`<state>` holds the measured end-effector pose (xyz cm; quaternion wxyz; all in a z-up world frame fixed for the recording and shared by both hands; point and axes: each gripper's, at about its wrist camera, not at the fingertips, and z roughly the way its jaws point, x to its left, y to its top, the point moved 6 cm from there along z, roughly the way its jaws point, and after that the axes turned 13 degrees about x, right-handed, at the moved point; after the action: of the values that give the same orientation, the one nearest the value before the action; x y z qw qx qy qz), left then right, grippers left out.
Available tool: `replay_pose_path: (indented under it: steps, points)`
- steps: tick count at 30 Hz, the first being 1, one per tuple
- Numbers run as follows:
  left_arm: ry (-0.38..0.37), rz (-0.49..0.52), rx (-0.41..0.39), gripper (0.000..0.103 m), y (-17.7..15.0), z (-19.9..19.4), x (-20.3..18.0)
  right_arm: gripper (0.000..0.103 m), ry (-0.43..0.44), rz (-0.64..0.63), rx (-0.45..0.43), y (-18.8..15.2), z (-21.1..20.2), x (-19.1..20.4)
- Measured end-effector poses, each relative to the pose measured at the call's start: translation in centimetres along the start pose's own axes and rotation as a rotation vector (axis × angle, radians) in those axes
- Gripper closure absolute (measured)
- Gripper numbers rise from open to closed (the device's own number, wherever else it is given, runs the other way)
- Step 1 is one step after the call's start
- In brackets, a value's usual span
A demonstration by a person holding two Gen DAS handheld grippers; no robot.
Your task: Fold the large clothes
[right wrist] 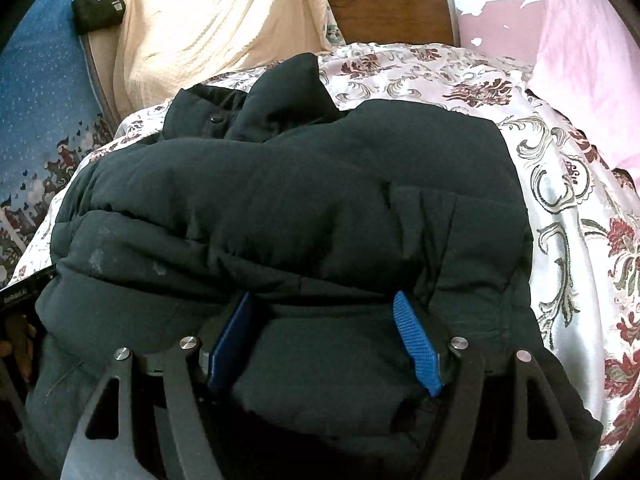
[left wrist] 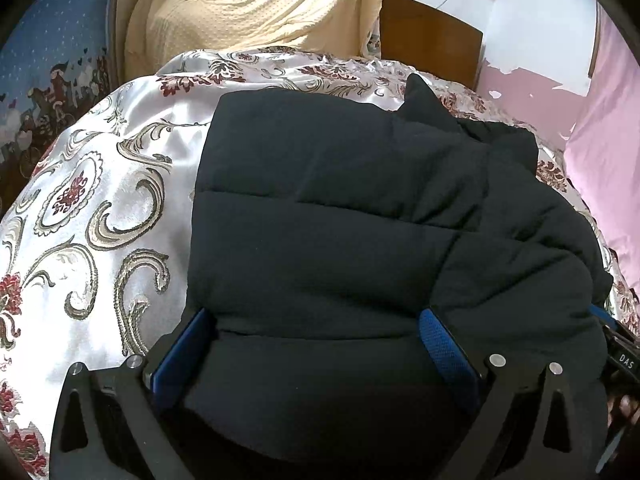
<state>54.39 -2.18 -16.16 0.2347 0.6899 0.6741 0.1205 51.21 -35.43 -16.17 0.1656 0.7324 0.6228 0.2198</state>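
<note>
The black padded jacket (left wrist: 360,220) lies folded in the frame's centre on the patterned bedspread (left wrist: 100,200). The left gripper (left wrist: 316,340) and right gripper (right wrist: 324,332) each clasp its thick near edge, probably to hold the fold.

bed (left wrist: 120,184) has floral satin cover; black padded jacket (left wrist: 328,216) lies folded mid-bed; cream blanket (left wrist: 248,4) at head edge

We are in a home bedroom: a bed under a floral satin bedspread (left wrist: 100,184), a wooden headboard (right wrist: 388,8), and pink walls with peeling paint (left wrist: 532,88).
</note>
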Motion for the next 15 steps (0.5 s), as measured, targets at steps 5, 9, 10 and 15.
replay_pose_path:
  steps: [5, 9, 10, 15]
  points:
    - [-0.064, -0.026, -0.013, 0.000, -0.1, -0.2, 0.6, 0.035, 0.006, 0.003, 0.001, 0.0, 0.1, -0.1]
    - [-0.082, -0.037, -0.005, 0.000, -0.2, -0.5, 0.6, 0.029, 0.022, 0.004, 0.009, 0.0, -0.3, 0.2]
    - [-0.077, -0.040, 0.016, 0.000, -0.3, -0.8, 0.7, 0.027, 0.028, 0.000, 0.019, 0.0, -0.4, 0.3]
    - [0.001, 0.019, 0.151, 0.000, 0.6, -3.3, 0.8, 0.013, 0.077, 0.004, 0.142, -0.4, -2.7, 0.4]
